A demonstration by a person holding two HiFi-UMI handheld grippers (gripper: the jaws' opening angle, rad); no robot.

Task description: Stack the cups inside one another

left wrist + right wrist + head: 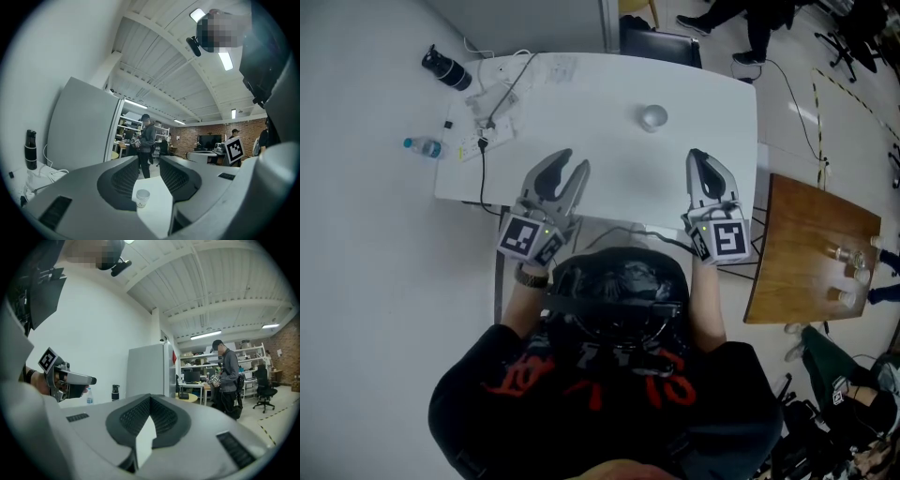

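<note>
Cup (pixel 653 117) is standing upper centre on bench (pixel 581 94): judged light, crushable; take gently at rim. Left claw (pixel 571 167) is gaping empty; right claw (pixel 700 157) is resting pressed together.

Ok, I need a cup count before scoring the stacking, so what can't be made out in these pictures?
- Cup: head view, too small and seen from above; one cup or several nested, cannot tell. Left gripper view is just as small.
- Right gripper view: no cup; the shut right tool fills the lower frame.
- Table near edge: head view, hidden by the person's head.
- Papers: head view, print too small.
</note>
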